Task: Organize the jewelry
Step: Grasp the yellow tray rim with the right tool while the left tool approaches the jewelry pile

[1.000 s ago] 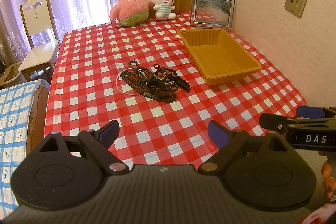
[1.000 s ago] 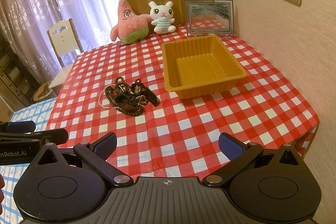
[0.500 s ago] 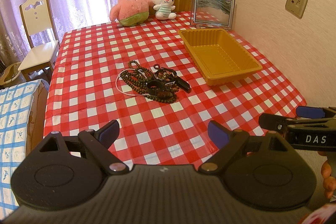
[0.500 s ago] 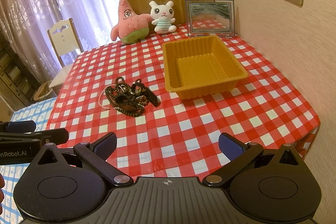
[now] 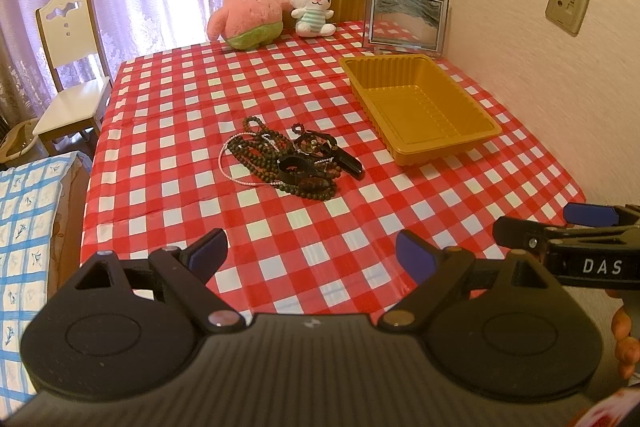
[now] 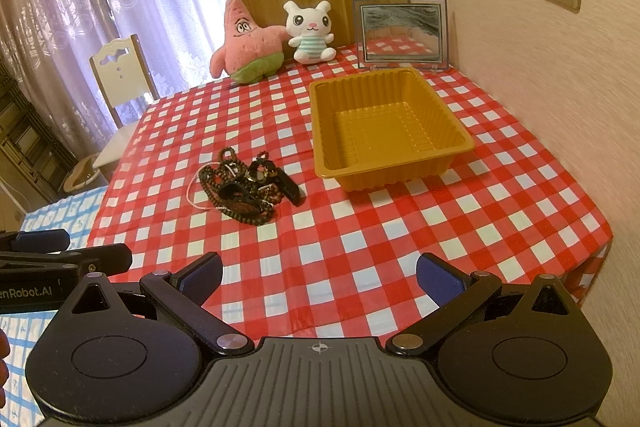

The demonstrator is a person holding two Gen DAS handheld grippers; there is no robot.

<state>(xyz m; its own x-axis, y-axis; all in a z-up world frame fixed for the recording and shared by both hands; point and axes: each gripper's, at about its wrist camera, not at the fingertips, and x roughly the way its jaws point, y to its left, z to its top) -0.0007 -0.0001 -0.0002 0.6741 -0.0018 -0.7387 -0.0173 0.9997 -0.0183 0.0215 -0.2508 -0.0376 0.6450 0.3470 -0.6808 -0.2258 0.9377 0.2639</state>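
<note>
Orange plastic tray (image 6: 390,125) serves as the reference: it stands empty on the checked tablecloth (image 5: 200,147), with no item inside it in either view. All the jewelry (image 5: 290,163) lies in one tangled heap on the cloth just to the left of the tray, apart from it: dark bead strands, a thin pale chain and a black strap-like piece, not separable by eye. Left gripper (image 5: 312,254) and right gripper (image 6: 319,275) both hang at the table edge nearest the cameras, well short of the tray and the heap, jaws spread apart and holding nothing. Judgement: sorting has not begun; every piece remains to be lifted and moved, presumably into the tray.
</note>
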